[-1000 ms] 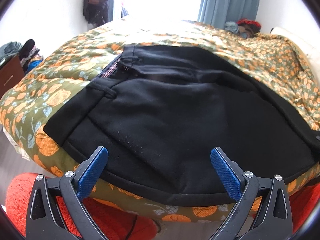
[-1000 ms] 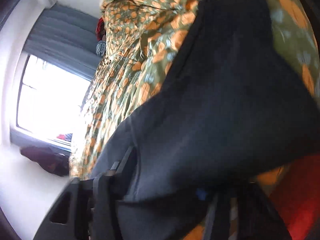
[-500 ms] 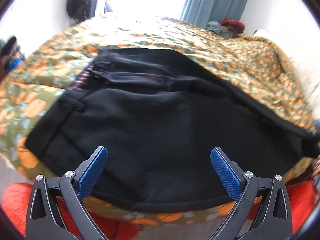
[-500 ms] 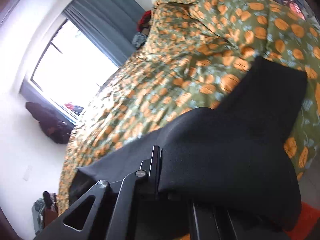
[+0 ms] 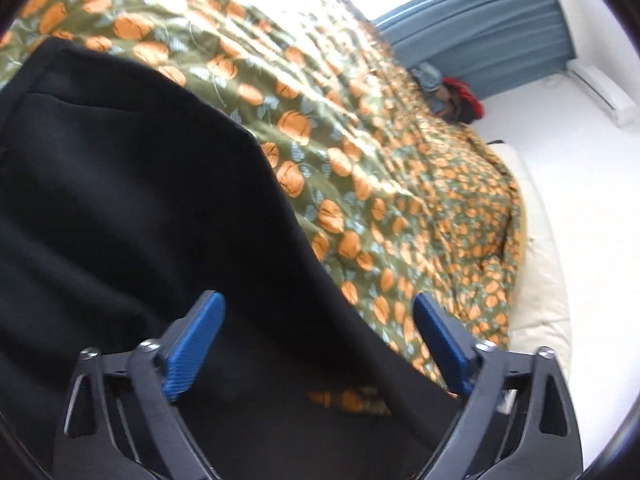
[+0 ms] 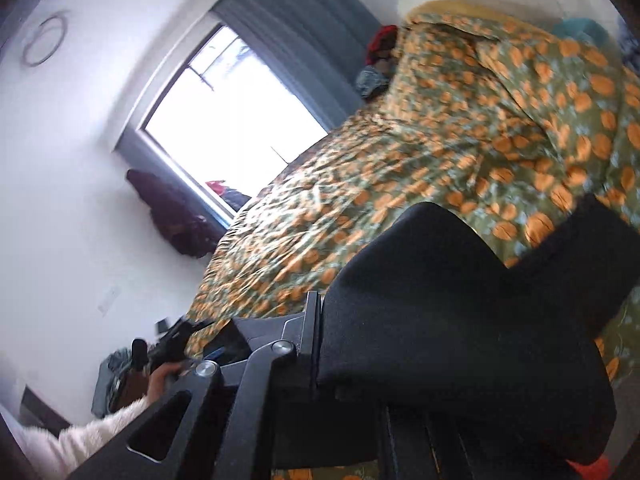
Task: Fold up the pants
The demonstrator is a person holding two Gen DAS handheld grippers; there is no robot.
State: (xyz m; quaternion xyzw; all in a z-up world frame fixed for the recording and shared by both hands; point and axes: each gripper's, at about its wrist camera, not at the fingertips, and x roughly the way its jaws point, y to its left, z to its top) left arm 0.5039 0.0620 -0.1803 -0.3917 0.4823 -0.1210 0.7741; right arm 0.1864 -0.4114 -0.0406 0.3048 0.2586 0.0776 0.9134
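My right fingers point(image 6: 316, 344) were clamped tight on an edge of the black pants point(image 6: 460, 320), and the fabric draped over and hid them across the lower right of the right wrist view. I held that edge lifted off the bed point(image 6: 400, 184), probably so this end could be carried over the rest of the garment to make a fold rather than dragged along the quilt.

My left fingers point(image 5: 316, 344) stood wide, the 2 blue pads point(image 5: 192, 344) apart and closing, with nothing pressed between them. They hovered over the dark cloth that filled the left and lower part of the left wrist view, near the edge running diagonally down toward the lower right. I judged I was bringing them in to take a second hold there, because 1 grip alone lets the cloth sag and twist.

The pants lay on the bed's green quilt with orange flowers, along its near side. The quilt stretched bare toward the upper right in both views, leaving room to lay the fold. My other hand point(image 6: 160, 376), in a pale fuzzy sleeve point(image 6: 80, 436), showed at the lower left of the right wrist view.
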